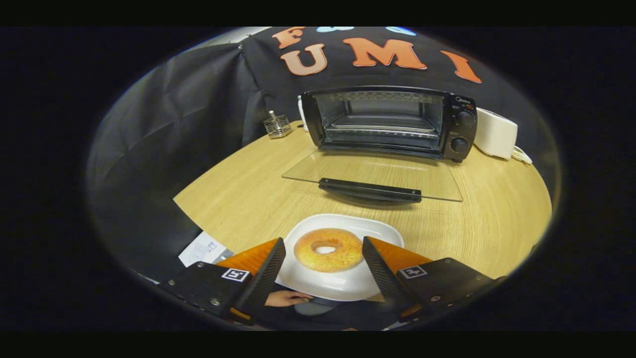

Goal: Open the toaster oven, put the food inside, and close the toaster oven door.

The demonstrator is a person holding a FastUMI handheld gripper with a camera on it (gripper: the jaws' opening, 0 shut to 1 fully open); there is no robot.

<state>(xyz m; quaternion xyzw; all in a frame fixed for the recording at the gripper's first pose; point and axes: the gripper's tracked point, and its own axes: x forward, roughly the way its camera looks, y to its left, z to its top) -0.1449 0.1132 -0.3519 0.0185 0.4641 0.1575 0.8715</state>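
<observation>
The gripper [324,261] hangs over the doughnut [328,249] on its white plate [348,286], jaws spread wide to either side, gripping nothing. Beyond, the toaster oven [390,122] stands with its glass door [372,180] dropped flat over the tabletop [238,194], apparently ready for loading.

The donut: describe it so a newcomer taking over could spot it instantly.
On the round wooden table, in front of the open toaster oven and its lowered glass door, sits a white plate. The donut lies on it, between the open tool's fingers: an orange-glazed ring, the only food there.
</observation>
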